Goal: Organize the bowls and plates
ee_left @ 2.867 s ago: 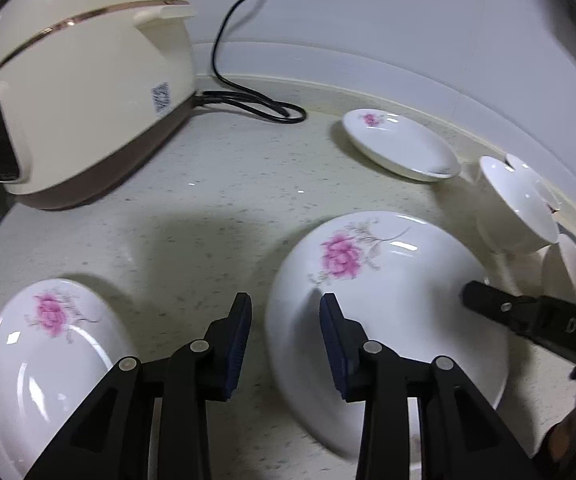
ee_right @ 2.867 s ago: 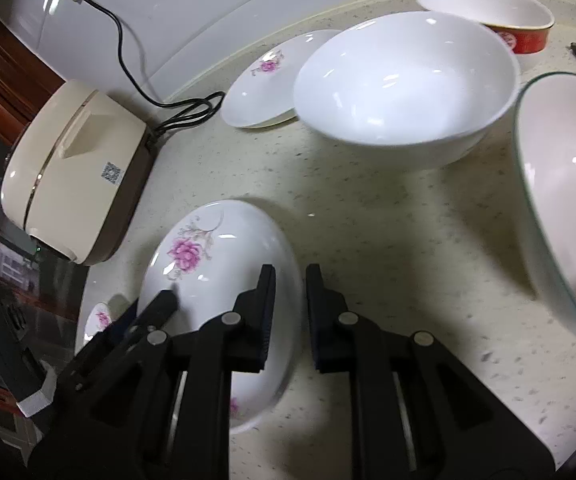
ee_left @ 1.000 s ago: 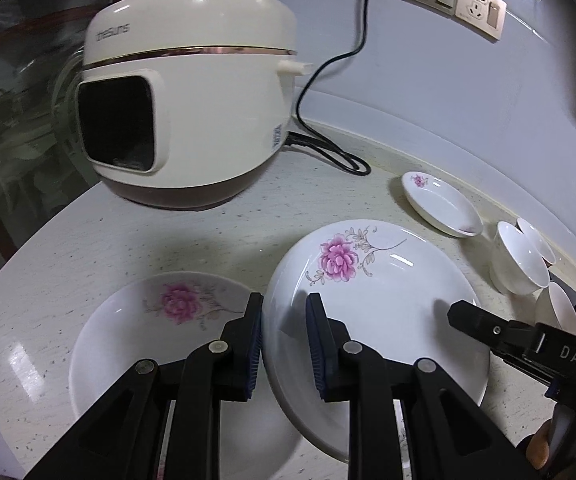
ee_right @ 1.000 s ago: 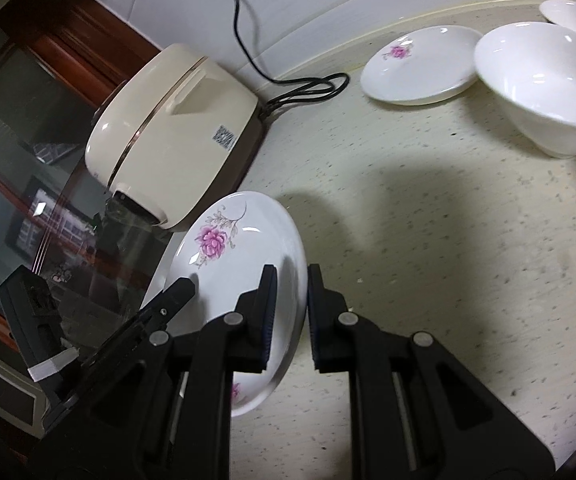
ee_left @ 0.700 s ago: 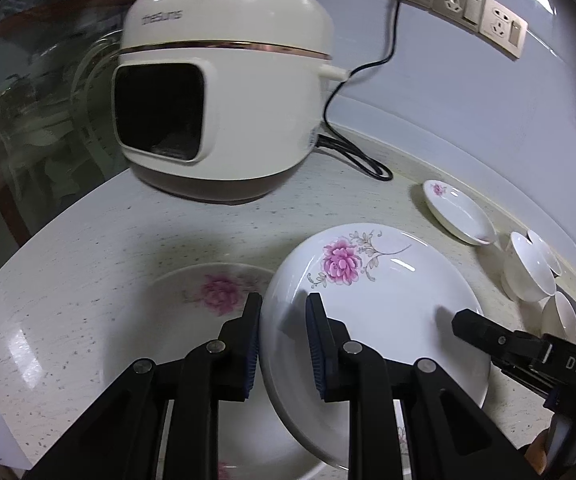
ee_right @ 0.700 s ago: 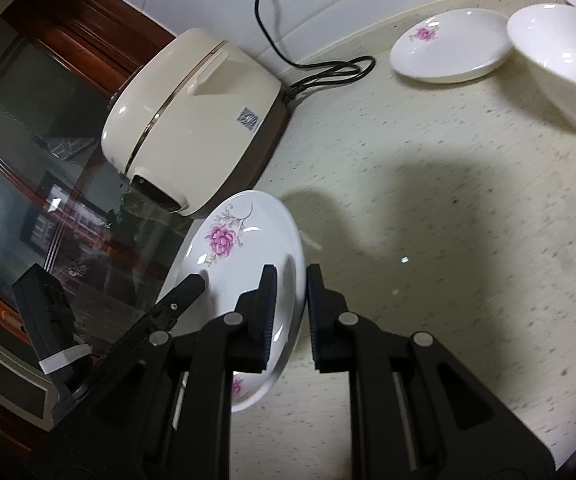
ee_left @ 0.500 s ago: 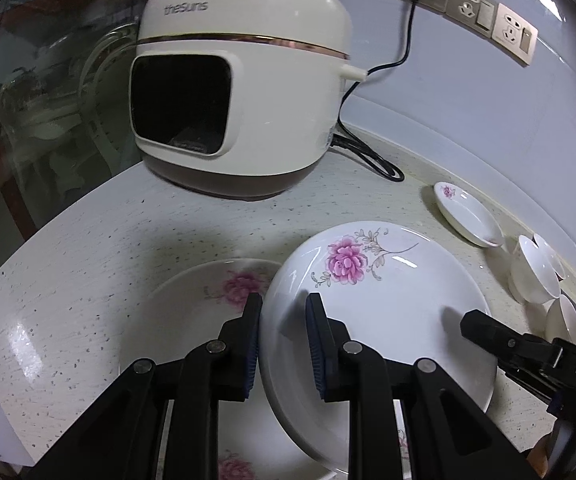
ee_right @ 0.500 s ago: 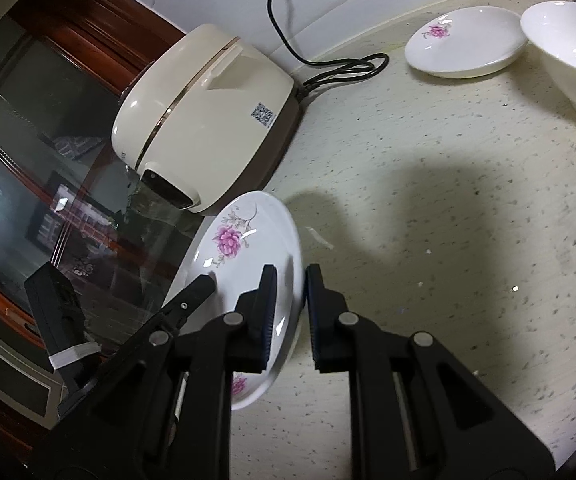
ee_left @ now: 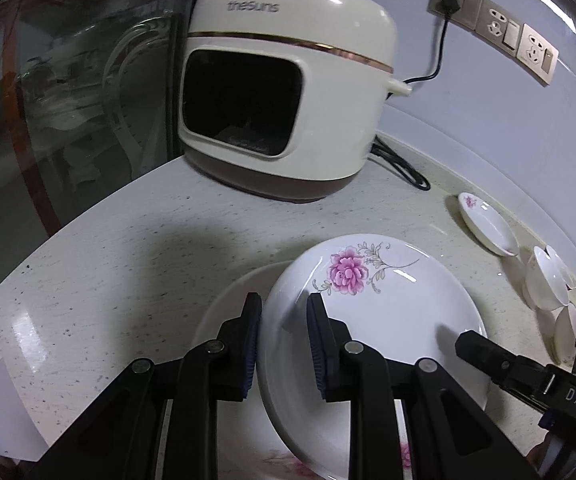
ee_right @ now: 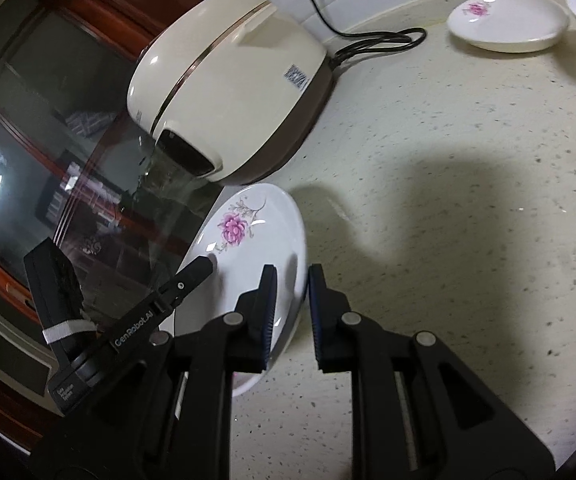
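A large white plate with a pink flower (ee_left: 379,304) is held between both grippers, tilted above a second flowered plate (ee_left: 228,304) that lies on the counter. My left gripper (ee_left: 284,340) is shut on the held plate's near rim. My right gripper (ee_right: 291,312) is shut on the opposite rim of the same plate (ee_right: 248,236); it also shows in the left wrist view (ee_left: 487,354). The lower plate is mostly hidden under the held one.
A cream rice cooker (ee_left: 284,92) stands at the back, its black cord (ee_left: 403,168) trailing over the counter. A small flowered plate (ee_left: 487,222) and small white bowls (ee_left: 547,280) sit at right. A glass cabinet door (ee_left: 68,100) stands left of the counter edge (ee_left: 88,220).
Both grippers have carried the held plate leftward, so it now covers most of the plate on the counter. The rice cooker looms closer.
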The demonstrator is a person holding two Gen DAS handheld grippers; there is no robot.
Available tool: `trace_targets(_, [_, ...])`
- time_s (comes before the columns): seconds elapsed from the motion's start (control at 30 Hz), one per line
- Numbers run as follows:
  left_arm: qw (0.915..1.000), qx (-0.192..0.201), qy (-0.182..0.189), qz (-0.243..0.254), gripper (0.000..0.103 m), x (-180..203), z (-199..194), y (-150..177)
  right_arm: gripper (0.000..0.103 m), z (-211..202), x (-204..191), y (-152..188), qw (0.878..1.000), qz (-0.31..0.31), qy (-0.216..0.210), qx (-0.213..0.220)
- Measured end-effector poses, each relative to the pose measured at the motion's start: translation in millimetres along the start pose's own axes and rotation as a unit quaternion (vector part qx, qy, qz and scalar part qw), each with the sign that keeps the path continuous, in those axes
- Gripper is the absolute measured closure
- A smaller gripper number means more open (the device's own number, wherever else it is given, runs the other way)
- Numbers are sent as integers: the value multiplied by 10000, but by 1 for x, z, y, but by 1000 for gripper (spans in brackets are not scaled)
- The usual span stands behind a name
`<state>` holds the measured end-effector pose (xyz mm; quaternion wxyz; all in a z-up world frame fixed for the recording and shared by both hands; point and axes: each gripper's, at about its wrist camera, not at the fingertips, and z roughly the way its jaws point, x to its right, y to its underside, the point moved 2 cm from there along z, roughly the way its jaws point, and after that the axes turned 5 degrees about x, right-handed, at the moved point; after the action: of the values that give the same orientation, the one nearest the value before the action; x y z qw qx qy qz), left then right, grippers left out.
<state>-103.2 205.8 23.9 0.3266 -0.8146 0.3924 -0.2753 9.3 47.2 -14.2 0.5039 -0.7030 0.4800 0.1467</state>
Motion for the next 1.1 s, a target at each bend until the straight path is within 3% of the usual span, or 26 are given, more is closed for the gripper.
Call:
trace_targets(0.27, [9998,-162,-11,-76,79,-18,6,5,82,10,-14,5,9996,-280,-52,-45])
trace_targets(0.83, [9999,-6,-156,71,79,-27,2,3,81,21,-40,16,9896,-1347,499,-52])
trace_targets(0.97, [9993,54,-288,228,79,-24,3,4,74,26,-51,19,9794,-1852,802,28])
trace_targets(1.1, [9985,147,-352,384,78,-19,1,4,61,31,-53,20,9735,-2075,958,-30])
